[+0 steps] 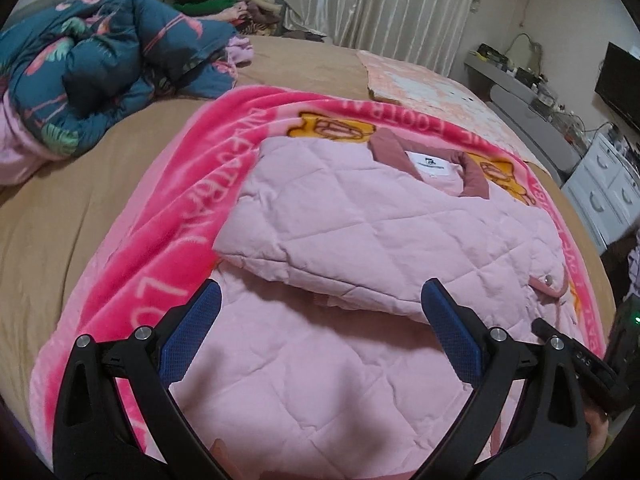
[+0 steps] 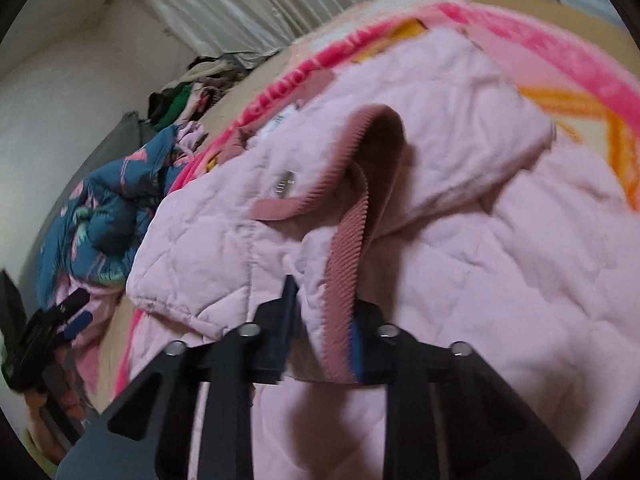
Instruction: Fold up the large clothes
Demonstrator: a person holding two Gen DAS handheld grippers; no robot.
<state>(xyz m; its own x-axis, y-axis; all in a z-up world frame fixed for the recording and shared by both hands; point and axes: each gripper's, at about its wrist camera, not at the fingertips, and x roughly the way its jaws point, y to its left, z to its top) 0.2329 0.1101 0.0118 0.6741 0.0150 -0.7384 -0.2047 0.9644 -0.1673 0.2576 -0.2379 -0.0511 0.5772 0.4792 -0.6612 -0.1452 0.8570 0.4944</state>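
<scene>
A pale pink quilted jacket (image 1: 360,216) lies partly folded on a bright pink blanket (image 1: 192,184) on the bed, collar and label at the far side. My left gripper (image 1: 320,320) is open and empty, hovering over the jacket's near part, its blue pads (image 1: 188,336) wide apart. My right gripper (image 2: 320,320) is shut on the jacket's edge with its dusty-rose corduroy trim (image 2: 344,264), lifting a fold of the jacket (image 2: 520,272). The right gripper also shows at the right edge of the left wrist view (image 1: 576,360).
A blue flamingo-print duvet (image 1: 100,64) is bunched at the bed's far left. A clothes pile (image 1: 232,4) lies by the curtain. A grey shelf (image 1: 532,108), white drawers (image 1: 604,192) and a dark screen (image 1: 620,80) stand right of the bed.
</scene>
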